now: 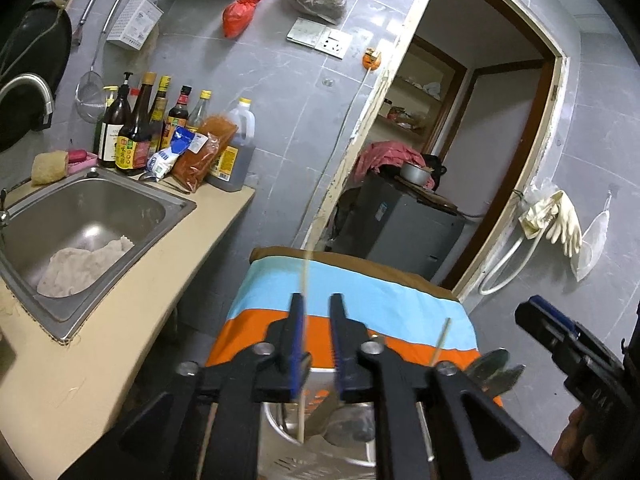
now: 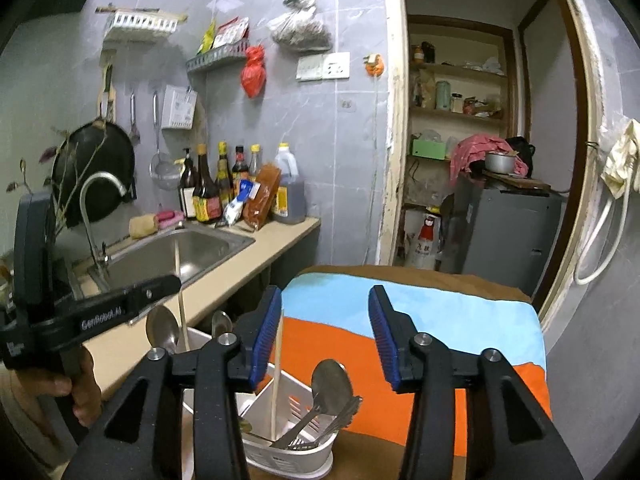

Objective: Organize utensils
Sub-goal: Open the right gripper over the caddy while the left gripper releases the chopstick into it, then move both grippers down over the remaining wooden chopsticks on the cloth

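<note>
Leaning chopstick (image 2: 276, 364) beside right hand-held gripper (image 2: 324, 344)

A: The cloth (image 2: 420, 320) on the table is banded: brown edge, sky blue, then orange.

B: The utensil caddy (image 2: 288, 440) is white, its spoons (image 2: 331, 382) silver, the chopstick (image 2: 277, 376) pale cream.

A: Both grippers are black with blue pads (image 2: 267, 340). The counter (image 1: 132, 308) is beige, the wall tiles (image 2: 320, 128) grey marbled, the hanging bag (image 1: 242, 10) red.

Sauce bottles (image 2: 224, 188) stand behind the steel sink (image 2: 176, 256); a red bag (image 2: 253, 70) hangs above.
</note>
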`<state>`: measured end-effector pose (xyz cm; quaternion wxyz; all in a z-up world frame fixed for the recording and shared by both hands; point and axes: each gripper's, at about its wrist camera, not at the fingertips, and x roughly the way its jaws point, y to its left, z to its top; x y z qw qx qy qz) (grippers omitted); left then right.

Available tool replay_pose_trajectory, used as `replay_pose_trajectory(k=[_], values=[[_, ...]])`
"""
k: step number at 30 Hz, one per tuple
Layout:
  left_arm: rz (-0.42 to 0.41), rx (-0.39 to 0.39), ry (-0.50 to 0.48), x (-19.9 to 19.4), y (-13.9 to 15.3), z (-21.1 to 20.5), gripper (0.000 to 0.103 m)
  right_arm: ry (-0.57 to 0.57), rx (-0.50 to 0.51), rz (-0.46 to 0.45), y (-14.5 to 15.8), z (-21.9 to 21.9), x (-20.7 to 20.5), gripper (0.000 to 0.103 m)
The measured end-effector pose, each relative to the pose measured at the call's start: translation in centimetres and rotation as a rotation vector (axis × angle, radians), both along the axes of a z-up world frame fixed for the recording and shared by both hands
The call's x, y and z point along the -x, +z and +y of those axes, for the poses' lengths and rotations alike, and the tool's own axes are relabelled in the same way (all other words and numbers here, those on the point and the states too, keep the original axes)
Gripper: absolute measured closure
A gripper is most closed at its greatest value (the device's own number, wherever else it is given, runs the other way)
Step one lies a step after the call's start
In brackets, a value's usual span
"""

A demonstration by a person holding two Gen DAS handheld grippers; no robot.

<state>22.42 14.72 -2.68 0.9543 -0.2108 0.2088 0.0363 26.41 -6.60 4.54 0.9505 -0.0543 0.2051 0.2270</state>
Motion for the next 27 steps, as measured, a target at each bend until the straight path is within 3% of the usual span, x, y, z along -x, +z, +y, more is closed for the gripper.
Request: replay_pose_trajectory(k=[3,5,7,12,17,27], values=[[-0.025,0.005,-0.009,0.5,0.5,-0.5,0.064,-0.022,-0.032,-0.015,0.9,-0.9,0.2,0.048],[-0.040,-0.001,-0.014,0.8,1.0,-0.9,0.061,-0.039,-0.048,-0.027,1.4,-1.6,0.4,0.045],[-0.050,-0.012,-0.020,1.0,1.5,-1.5,0.056,-0.052,-0.069,-0.041,1.9,-2.3,0.6,0.032],[-0.114,-0.044,-0.003,2.1,3.5,-3.2,0.024,-0.086,-0.117,-0.081,3.0,-4.5,1.4,0.013],[-0.163,-0.096,0.032,3.2,5.5,-5.5,0.002,-0.115,-0.162,-0.093,4.0,-7.4,1.8,0.004],[-0.187,-0.208,0.024,4.0,7.1,-11.4,0.001,-0.154,-0.199,-0.090,4.0,-13.2,2.4,0.002]])
